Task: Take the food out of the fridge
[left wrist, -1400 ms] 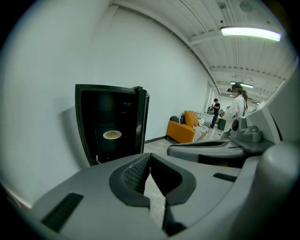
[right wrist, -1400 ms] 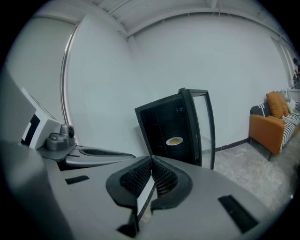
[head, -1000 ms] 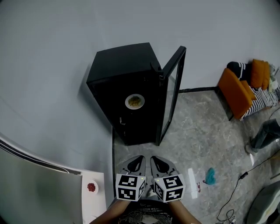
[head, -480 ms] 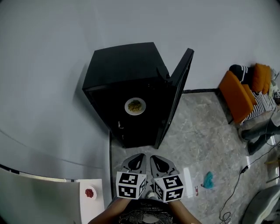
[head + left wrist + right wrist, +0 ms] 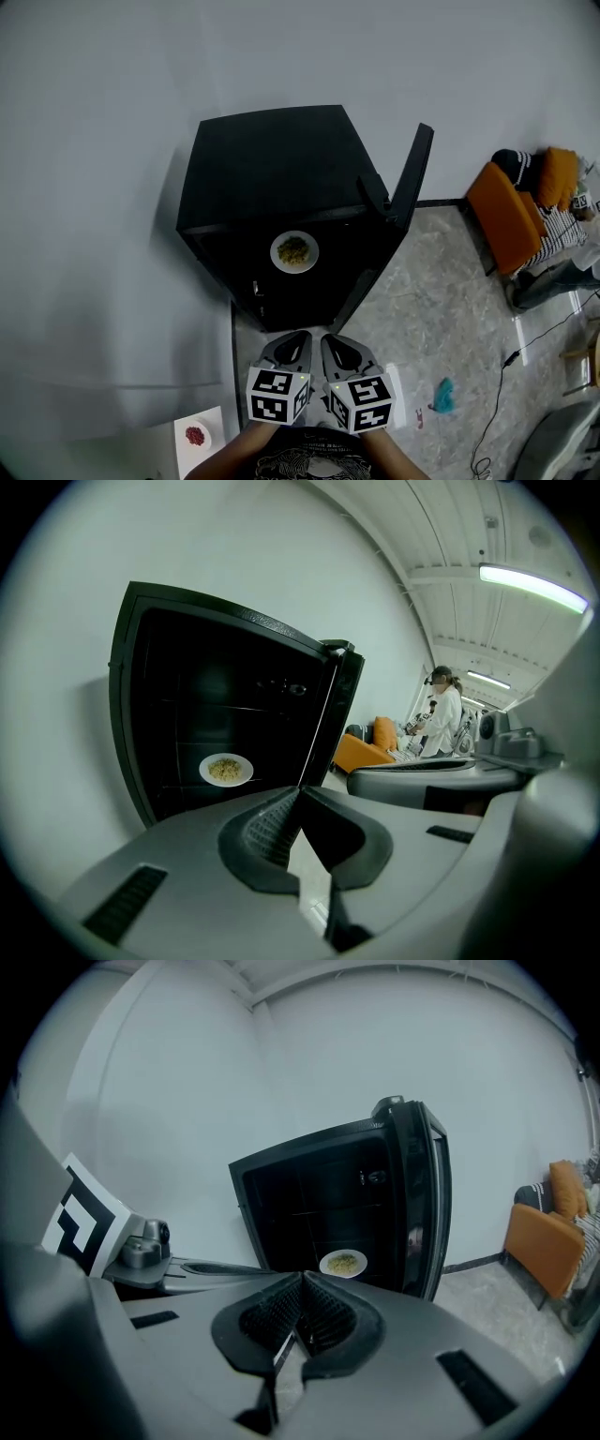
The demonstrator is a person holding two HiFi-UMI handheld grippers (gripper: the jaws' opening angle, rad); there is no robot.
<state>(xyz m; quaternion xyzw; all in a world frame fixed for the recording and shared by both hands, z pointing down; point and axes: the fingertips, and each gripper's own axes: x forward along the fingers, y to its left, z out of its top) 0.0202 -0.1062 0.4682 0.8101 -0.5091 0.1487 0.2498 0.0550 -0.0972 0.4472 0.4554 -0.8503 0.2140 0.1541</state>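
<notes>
Left gripper (image 5: 302,337) and right gripper (image 5: 325,339): jaws clenched, holding nothing. One plate of food (image 5: 294,251) sits inside one open fridge (image 5: 272,169).

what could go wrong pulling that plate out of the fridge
The white round plate of yellowish food sits inside the black fridge; gripped at one rim it may tilt and spill. The open black door stands on the right, so the right gripper could knock it.
</notes>
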